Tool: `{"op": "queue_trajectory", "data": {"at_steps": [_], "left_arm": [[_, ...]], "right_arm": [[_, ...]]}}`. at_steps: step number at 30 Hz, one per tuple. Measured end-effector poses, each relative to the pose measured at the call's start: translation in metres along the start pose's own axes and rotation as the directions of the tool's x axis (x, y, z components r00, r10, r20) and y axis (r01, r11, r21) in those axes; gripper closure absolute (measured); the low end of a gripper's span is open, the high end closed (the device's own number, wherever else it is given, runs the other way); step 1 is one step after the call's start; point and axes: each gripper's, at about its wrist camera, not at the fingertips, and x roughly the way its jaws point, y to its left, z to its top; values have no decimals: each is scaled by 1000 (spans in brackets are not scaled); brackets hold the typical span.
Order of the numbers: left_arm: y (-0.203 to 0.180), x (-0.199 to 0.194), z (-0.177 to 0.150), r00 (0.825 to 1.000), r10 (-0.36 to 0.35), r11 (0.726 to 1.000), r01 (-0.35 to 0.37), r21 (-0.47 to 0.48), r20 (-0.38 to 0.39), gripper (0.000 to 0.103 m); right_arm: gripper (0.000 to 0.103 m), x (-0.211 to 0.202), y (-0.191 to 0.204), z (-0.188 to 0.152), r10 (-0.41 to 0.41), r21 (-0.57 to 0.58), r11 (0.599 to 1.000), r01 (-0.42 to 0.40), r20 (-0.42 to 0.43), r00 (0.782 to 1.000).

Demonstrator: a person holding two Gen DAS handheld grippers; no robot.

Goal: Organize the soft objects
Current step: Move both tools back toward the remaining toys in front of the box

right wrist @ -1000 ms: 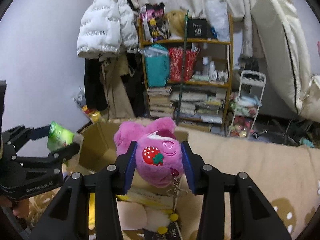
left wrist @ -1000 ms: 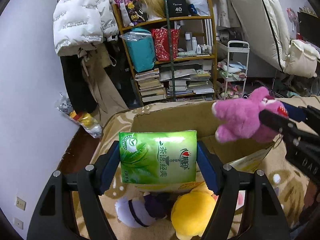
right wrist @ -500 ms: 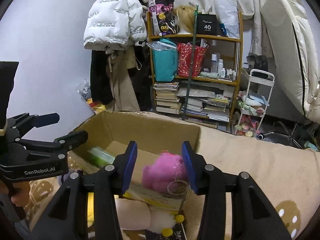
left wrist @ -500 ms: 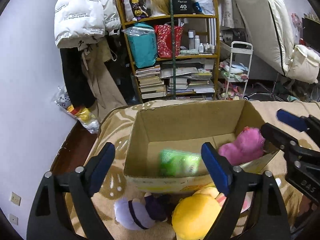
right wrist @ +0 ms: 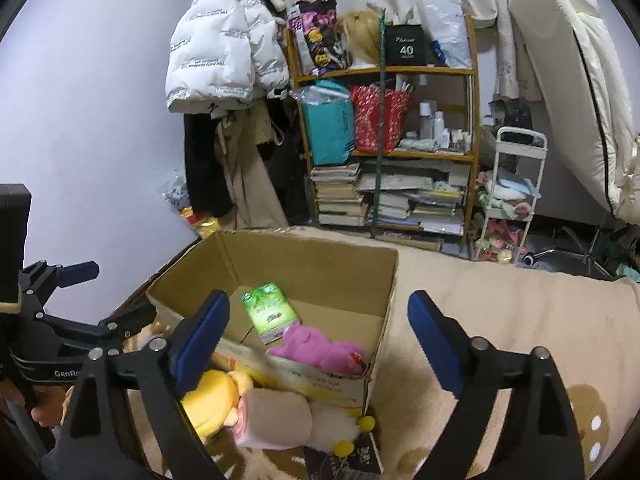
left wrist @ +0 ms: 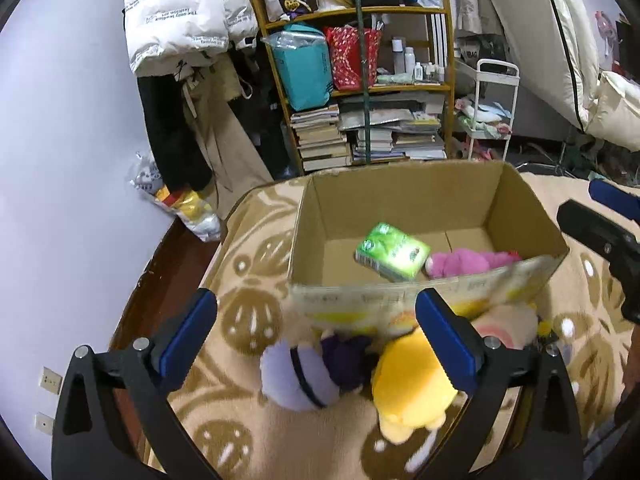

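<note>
An open cardboard box [left wrist: 392, 196] [right wrist: 320, 260] stands on a beige patterned blanket. Inside it lie a green tissue pack [left wrist: 392, 254] [right wrist: 270, 312] and a pink plush toy [left wrist: 468, 262] [right wrist: 320, 348]. My left gripper [left wrist: 316, 328] hovers in front of the box, its jaws still opening with nothing held between them. My right gripper [right wrist: 318, 332] hangs above the box's near right corner, its jaws also opening and gripping nothing. In front of the box lie a yellow plush [left wrist: 412, 384] [right wrist: 212, 400], a lilac and purple plush [left wrist: 304, 372] and a peach roll-shaped plush [right wrist: 276, 416].
A wooden shelf [left wrist: 360, 92] packed with books and bags stands behind the box. Coats hang on the wall [left wrist: 188, 32] at the left. A white trolley [right wrist: 512, 196] and a leaning mattress [right wrist: 580, 80] are at the right. Dark floor [left wrist: 160, 280] shows past the blanket's left edge.
Both grippers opened. The green tissue pack left my left gripper and the pink plush left my right gripper; both dropped into the box. My left gripper drew back a little.
</note>
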Motion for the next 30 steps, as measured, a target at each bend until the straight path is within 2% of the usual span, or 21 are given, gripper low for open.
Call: {"op": "queue_trajectory", "data": {"at_steps": [4,12,16,21,25,30], "left_arm": [[3,-5,-14,999,-8,1000,7,-25,-38,5],[8,-26,-30,997,61,998,-61,-8,-54,4],[10,-29,-41,995,37,999,-39,-23,-97,4],[9,-38,-52,993,24,999,-28,-39,-112,4],[10,-47,-56,994,30,998,-36,-49,-104,4],[19,-48,-61,990,39,996,-51,-79,-138,4]], "right_arm": [[4,-4,5,-4,-2,-21,1000,1,-21,1000],[4,-27,12,-14,-61,-72,996,58,-34,998],[4,-38,10,-19,-58,-57,997,55,-56,997],[4,-50,2,-24,-61,-12,998,60,-76,995],[4,-58,-7,-27,-65,49,996,70,-91,994],[4,-61,-14,-35,-59,91,993,72,-137,989]]}}
